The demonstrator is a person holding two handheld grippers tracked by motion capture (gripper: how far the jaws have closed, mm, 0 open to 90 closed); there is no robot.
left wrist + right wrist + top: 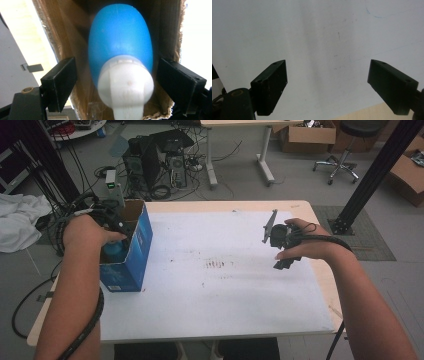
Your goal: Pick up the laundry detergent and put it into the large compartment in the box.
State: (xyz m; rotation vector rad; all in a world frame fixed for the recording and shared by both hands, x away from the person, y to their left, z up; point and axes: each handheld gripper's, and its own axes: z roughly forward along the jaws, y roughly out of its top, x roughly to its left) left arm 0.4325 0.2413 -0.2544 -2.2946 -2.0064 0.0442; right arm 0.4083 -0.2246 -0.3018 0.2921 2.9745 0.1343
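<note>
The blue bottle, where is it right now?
The blue bottle is inside the blue cardboard box at the table's left side, between the left gripper's open jaws, which do not touch it.

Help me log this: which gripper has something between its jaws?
The left gripper, straddling the blue bottle in the box; the right gripper has nothing.

Left forearm (75, 310) in from six o'clock, running up toward twelve, hand (87, 232) wrapped around the left gripper (117, 82), pointed downward. Fingers (61, 80) spread, gaps showing on both sides, pressing on nothing. Right forearm (370, 315) in from five o'clock, angled toward ten, hand (305, 247) closed around the right gripper (332, 85), held level above the table. Its fingers (270, 85) wide apart, nothing between.
</note>
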